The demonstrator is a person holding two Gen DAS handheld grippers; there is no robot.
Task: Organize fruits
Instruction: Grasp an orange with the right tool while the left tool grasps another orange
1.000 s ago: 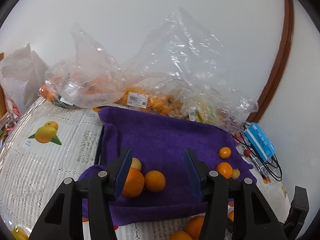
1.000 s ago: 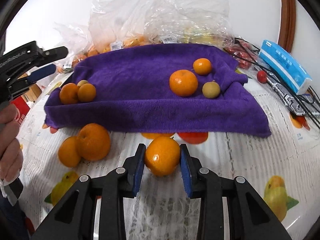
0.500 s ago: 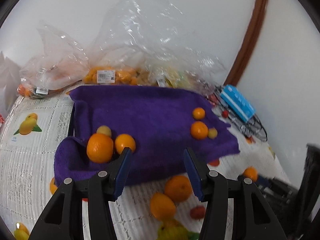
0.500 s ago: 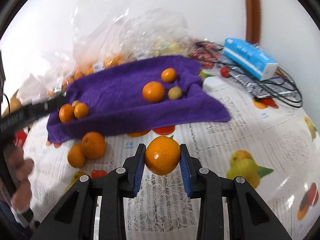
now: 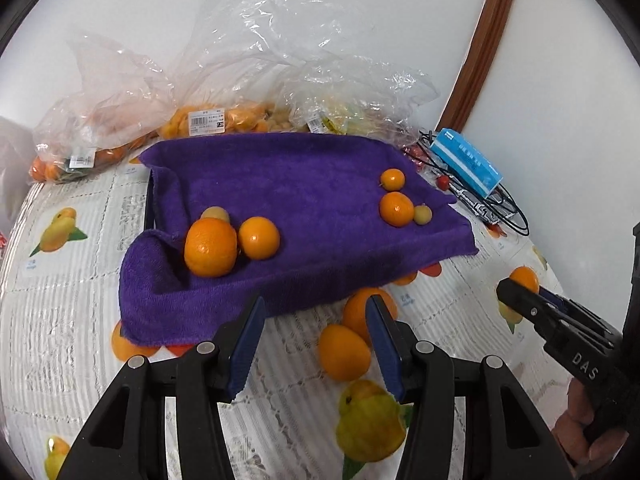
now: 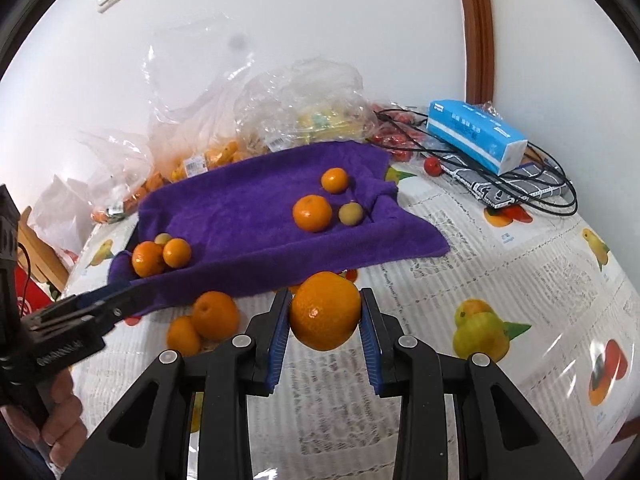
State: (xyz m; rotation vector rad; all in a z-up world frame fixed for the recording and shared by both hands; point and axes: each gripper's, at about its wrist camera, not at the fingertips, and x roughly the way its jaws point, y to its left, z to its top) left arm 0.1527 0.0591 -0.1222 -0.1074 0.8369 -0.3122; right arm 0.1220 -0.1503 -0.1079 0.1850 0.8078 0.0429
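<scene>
Purple towel (image 6: 248, 216) spread over the fruit-print tablecloth (image 6: 500, 280), clear plastic bags (image 5: 224, 80) of fruit heaped behind it by the wall. At the towel's left end, a group of three: large orange (image 5: 211, 246), smaller orange (image 5: 259, 237) touching it, pale small fruit (image 5: 215, 213) tucked behind. Toward the right end, another three: one orange (image 6: 312, 213), a small one (image 6: 335, 180) behind it, a yellowish fruit (image 6: 351, 213) just beside. Two loose oranges (image 6: 208, 320) on the cloth just off the towel's front edge. Left gripper (image 5: 314, 346) over that spot, jaws apart, nothing between them. Right gripper (image 6: 325, 334) clamped on a mandarin (image 6: 325, 311), clear of the cloth. Far right: blue tissue pack (image 6: 476, 134), black cables (image 6: 552, 196)
</scene>
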